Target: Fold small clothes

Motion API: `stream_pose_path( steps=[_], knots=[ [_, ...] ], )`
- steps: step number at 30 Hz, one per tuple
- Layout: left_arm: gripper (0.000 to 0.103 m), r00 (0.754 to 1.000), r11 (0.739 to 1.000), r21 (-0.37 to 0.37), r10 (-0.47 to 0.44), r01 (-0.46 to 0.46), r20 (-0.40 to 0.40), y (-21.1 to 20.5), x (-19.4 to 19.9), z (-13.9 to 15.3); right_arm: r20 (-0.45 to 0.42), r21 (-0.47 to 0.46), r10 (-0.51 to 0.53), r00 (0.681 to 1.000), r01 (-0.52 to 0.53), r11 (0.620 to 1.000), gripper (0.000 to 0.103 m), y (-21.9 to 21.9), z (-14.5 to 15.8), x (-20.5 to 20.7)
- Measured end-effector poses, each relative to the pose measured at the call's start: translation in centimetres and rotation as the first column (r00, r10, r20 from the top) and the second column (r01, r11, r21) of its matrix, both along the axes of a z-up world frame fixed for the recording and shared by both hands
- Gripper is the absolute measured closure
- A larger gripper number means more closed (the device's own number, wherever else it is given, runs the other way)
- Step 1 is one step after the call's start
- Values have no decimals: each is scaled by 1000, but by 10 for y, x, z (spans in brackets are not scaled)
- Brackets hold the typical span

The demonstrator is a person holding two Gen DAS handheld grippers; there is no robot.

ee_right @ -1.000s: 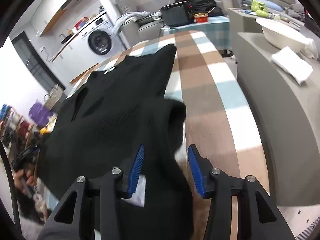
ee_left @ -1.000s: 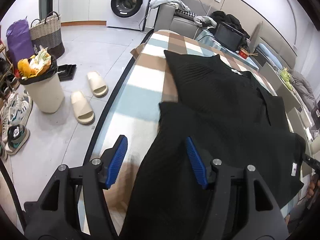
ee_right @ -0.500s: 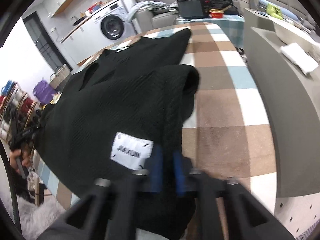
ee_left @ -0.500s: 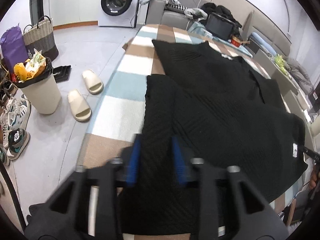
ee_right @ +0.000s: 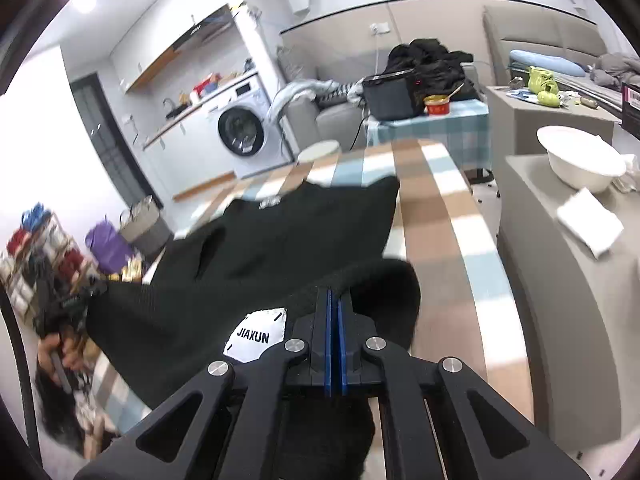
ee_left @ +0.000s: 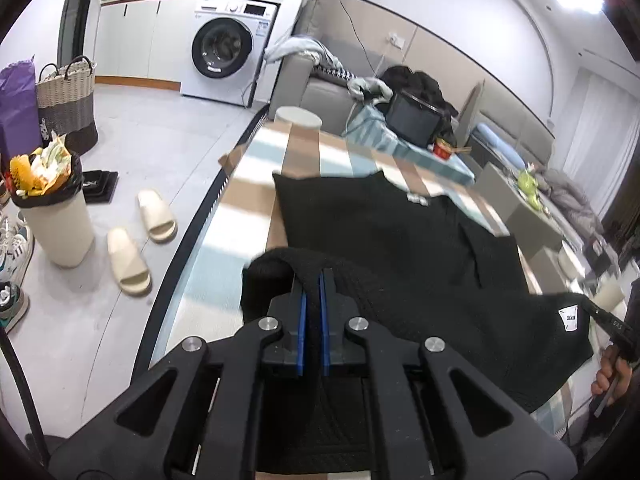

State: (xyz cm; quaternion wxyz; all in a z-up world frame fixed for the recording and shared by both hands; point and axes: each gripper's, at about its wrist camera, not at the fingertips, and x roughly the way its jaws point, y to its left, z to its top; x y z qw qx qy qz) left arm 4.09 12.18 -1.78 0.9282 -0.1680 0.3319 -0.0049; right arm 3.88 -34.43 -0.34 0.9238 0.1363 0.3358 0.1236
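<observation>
Both claws just snapped closed: left claw (ee_left: 312,280) and right claw (ee_right: 333,296) each pinch the black sweater's (ee_left: 400,232) near edge, now lifted off the checked table (ee_left: 256,184), ready to fold over.

White washing machine (ee_left: 222,44), grey sofa (ee_left: 320,92)

a washing machine (ee_left: 222,42), slippers (ee_left: 142,236) and a full bin (ee_left: 52,216).

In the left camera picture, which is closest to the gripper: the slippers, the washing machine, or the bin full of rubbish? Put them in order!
From the left hand-held gripper:
1. Cream foam slippers, on the floor to its left.
2. Beige rubbish bin with a black liner, further left.
3. White front-loading washing machine, far back by the wall.
</observation>
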Motion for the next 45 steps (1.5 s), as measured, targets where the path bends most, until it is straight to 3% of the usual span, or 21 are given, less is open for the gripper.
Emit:
stream_pose_path(
  steps=[4,6,8,10,11,12,14,17,18,19,21,24,29,31,33,34,40,42,45],
  knots=[
    [100,999,999,-2,38,-38,1,4,33,-4,-6,-7,-94,996,94,996,100,-1,-5,36],
    [99,997,999,-3,54,-54,-51,6,51,-19,-17,-14,-141,990,140,990,100,-2,-15,55],
    [99,989,998,-1,66,-67,-129,6,61,-37,-95,7,-137,986,138,990,96,-5,-32,74],
    [91,985,998,1,64,-65,-158,5,60,-48,-170,18,-121,978,126,992,88,-10,-48,84],
    [88,985,998,-1,62,-63,-162,6,57,-51,-204,36,-105,973,115,993,78,-14,-54,83],
    [85,985,998,-9,58,-60,-161,6,53,-53,-207,58,-98,974,112,992,67,-18,-57,78],
    [84,985,998,-19,55,-59,-161,5,48,-57,-201,79,-79,976,97,992,60,-23,-60,68],
    [85,988,998,-9,53,-55,-143,3,44,-58,-193,82,-39,980,56,995,64,-24,-64,59],
    [88,989,999,-5,51,-52,-139,2,43,-57,-191,61,-33,981,46,997,81,-21,-64,60],
    [97,990,999,0,49,-50,-134,1,42,-55,-191,22,-32,981,37,999,91,-17,-64,61],
    [100,993,999,-2,44,-45,-113,1,36,-47,-181,-12,-32,983,31,999,99,-13,-61,63],
    [100,996,999,-11,46,-47,-81,1,31,-35,-106,18,-51,993,53,998,100,-19,-43,59],
    [95,988,997,-45,52,-59,-146,7,32,-45,-170,42,-55,984,63,997,94,-26,-51,67],
    [88,985,997,-50,48,-57,-168,8,29,-48,-206,91,-19,978,38,995,86,-29,-58,66],
    [85,984,998,-42,40,-48,-174,6,25,-51,-201,101,1,980,19,995,70,-29,-59,60],
    [84,983,998,-34,38,-44,-177,5,23,-51,-200,99,10,980,10,995,69,-28,-60,57],
    [84,983,999,-10,29,-31,-181,-2,15,-57,-221,35,29,975,-22,999,68,-19,-66,48],
    [84,983,1000,12,29,-27,-179,-5,11,-58,-224,-5,16,975,-17,1000,76,-17,-67,47],
    [84,982,999,34,30,-24,-189,-9,5,-59,-249,-35,-8,968,-1,999,75,-19,-70,48]
  ],
)
